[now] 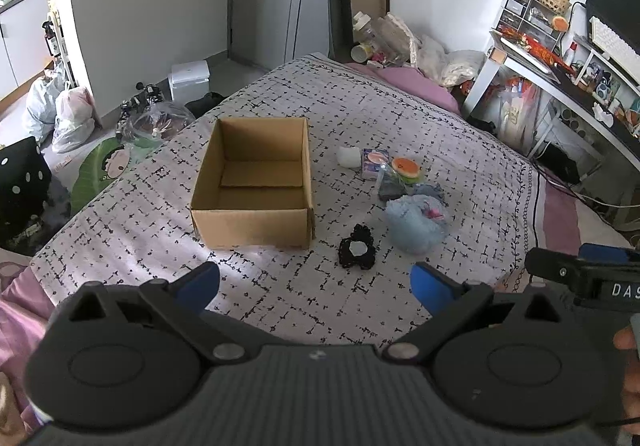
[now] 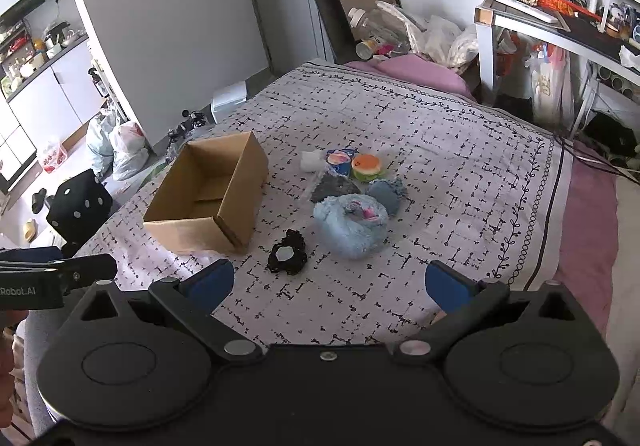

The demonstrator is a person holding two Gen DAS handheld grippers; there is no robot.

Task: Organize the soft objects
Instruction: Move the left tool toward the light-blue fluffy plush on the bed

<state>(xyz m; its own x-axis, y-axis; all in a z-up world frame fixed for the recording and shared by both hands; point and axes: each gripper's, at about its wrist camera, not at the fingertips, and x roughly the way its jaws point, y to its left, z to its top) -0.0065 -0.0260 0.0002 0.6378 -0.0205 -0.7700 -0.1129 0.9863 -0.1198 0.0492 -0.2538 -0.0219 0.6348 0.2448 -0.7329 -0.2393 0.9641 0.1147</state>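
An open, empty cardboard box [image 1: 252, 182] stands on the bed; it also shows in the right wrist view [image 2: 208, 198]. To its right lies a cluster of soft things: a black scrunchie [image 1: 357, 252] [image 2: 287, 258], a fluffy light-blue plush [image 1: 416, 224] [image 2: 352, 224], a burger-shaped squishy [image 1: 406, 168] [image 2: 367, 166], a white soft block [image 1: 348, 157] [image 2: 311, 160], a small packet [image 1: 375, 163] and grey-blue cloth pieces [image 2: 384, 192]. My left gripper [image 1: 314, 286] is open and empty, above the bed's near side. My right gripper [image 2: 328, 284] is open and empty, just short of the scrunchie and plush.
The bed has a white, black-patterned cover [image 1: 360, 106]. A cluttered desk [image 1: 560, 62] stands to the right. Bags and bottles [image 1: 392, 42] pile at the bed's far end. Plastic bags [image 1: 68, 114] and a black dotted stool [image 1: 24, 178] sit on the floor at left.
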